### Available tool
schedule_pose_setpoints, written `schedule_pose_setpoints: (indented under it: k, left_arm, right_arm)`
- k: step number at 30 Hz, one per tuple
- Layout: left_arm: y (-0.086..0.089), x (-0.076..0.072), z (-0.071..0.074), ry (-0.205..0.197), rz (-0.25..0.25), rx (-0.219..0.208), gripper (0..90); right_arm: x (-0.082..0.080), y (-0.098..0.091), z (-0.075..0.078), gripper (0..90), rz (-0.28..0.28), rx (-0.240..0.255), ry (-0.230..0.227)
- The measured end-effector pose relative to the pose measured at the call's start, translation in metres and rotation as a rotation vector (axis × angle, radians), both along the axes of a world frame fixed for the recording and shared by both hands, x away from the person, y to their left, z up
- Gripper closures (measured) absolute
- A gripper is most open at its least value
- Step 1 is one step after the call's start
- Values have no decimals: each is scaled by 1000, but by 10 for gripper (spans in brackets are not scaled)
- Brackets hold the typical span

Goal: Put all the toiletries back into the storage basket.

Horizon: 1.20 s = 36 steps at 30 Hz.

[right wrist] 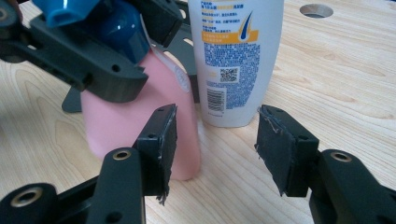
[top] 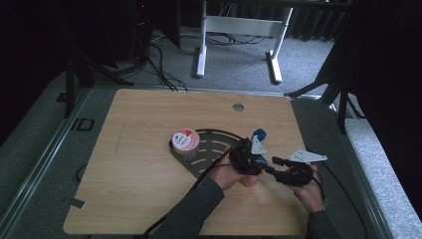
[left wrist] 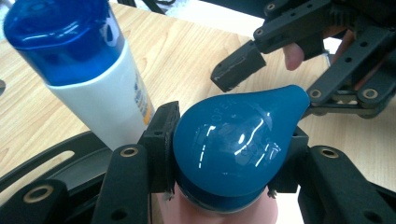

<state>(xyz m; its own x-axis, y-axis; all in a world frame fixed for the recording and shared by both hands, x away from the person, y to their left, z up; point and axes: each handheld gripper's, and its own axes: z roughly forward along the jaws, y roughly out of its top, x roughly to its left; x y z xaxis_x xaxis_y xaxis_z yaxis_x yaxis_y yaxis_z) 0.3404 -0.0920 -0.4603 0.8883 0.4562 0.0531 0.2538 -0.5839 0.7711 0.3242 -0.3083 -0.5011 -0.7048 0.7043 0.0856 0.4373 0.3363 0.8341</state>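
Note:
A pink bottle with a blue teardrop cap stands on the table near the front. My left gripper is shut on that cap, with a pad pressed to each side of it. Right beside it, my right gripper is open with nothing between its pads. Its left finger is close to the bottle's lower side. A white shampoo bottle with a blue cap stands upright just behind the pink one.
A black quarter-round tray lies mid-table, with a tub with a pink lid on its left part. A cable hole sits near the table's far edge. A white desk frame stands on the carpet beyond.

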Motion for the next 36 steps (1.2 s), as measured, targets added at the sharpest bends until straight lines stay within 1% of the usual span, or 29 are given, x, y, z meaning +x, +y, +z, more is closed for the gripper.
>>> schedule_pose_setpoints:
  k: [6, 8, 12, 16, 20, 22, 24, 28, 31, 33, 36]
  left_arm:
    - [2, -1, 2, 12, -7, -14, 533]
    - [5, -1, 3, 23, -8, -25, 533]
    - [7, -1, 4, 30, -14, -23, 533]
    - [11, -2, 4, 52, -22, -25, 533]
    - [14, -3, 5, 59, -25, -24, 533]
    - [15, -4, 5, 59, -25, -27, 533]
    - [17, -4, 6, 61, -29, -19, 533]
    - [21, -6, 8, 66, -38, -19, 533]
    - [22, -6, 8, 70, -37, -25, 533]
    - [25, -8, 10, 70, -41, -16, 533]
    - [27, -8, 11, 72, -39, -20, 533]
  right_arm:
    - [0, 0, 0, 474, 1, 0, 0]
    - [0, 0, 0, 474, -1, -1, 1]
    - [1, 0, -1, 474, -4, -1, 5]
    - [1, 0, -2, 474, -3, -2, 7]
    - [1, 0, -2, 474, -2, -2, 8]
    - [1, 0, -3, 474, -2, -1, 8]
    - [2, 0, -3, 474, -1, -2, 9]
    - [1, 0, -3, 474, -1, -3, 10]
    - [1, 0, -3, 474, -1, -4, 9]
    - [1, 0, -3, 474, -1, -4, 8]
    - [1, 0, -3, 474, -2, -4, 8]
